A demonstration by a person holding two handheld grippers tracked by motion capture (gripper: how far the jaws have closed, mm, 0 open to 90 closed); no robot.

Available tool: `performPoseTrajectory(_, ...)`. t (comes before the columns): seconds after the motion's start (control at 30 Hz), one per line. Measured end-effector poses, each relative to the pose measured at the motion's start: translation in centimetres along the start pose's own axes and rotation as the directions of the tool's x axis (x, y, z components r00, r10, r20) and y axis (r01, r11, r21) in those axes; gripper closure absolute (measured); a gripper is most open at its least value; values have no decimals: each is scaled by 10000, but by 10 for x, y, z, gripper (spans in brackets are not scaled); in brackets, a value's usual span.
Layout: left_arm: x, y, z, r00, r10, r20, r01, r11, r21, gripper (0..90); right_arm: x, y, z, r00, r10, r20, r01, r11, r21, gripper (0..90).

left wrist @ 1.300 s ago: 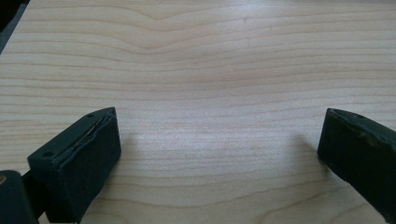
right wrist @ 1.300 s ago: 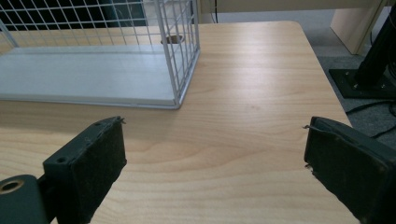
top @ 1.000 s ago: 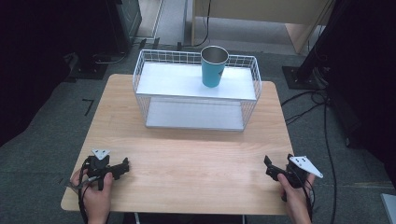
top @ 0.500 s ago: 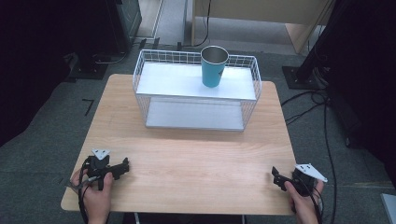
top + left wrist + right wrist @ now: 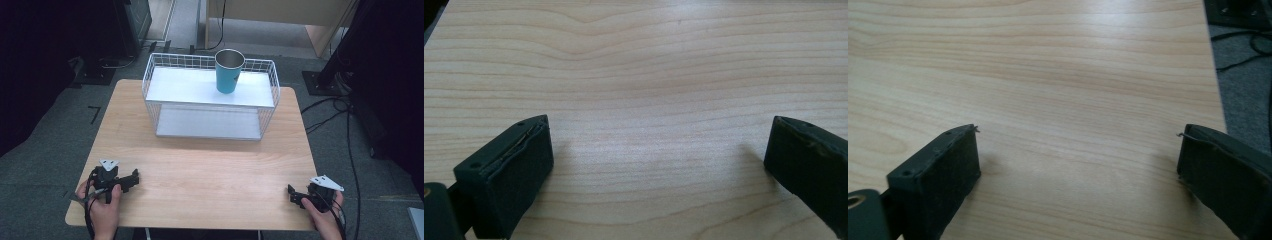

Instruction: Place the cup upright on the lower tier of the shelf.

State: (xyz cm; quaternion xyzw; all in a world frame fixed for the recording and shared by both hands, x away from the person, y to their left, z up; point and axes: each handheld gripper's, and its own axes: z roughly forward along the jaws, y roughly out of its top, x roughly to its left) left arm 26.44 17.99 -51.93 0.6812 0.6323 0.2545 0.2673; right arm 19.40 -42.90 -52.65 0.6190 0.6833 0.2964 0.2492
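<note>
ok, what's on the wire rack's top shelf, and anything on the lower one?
A teal cup stands upright on the wire rack's top shelf, toward the right. The lower shelf's visible front looks bare; its back part is covered by the top shelf.

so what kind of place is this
Probably a lab or workshop set up for recording: a bare wooden table on grey carpet, cables across the floor, and a handheld gripper at each near corner.

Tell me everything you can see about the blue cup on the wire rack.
The cup is a teal-blue tumbler that tapers toward its base, with a grey, metal-looking inside and rim. It stands upright, mouth open, and looks empty as far as its inside shows. It rests on the top shelf of the white wire rack, right of that shelf's middle, near the back rail. Its base meets the shelf; whether it touches the rail I cannot tell.
</note>
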Motion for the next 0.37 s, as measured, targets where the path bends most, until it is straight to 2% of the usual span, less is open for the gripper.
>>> performPoseTrajectory(0.1,0,0,0,10000,5,-3,-5,10000,6,0,2,1,2,9994,-243,-226,245,9997,48,0)
performPoseTrajectory(0.37,0,0,0,10000,0,-2,0,10000,4,0,2,3,4,9989,-332,-329,334,9994,64,0)
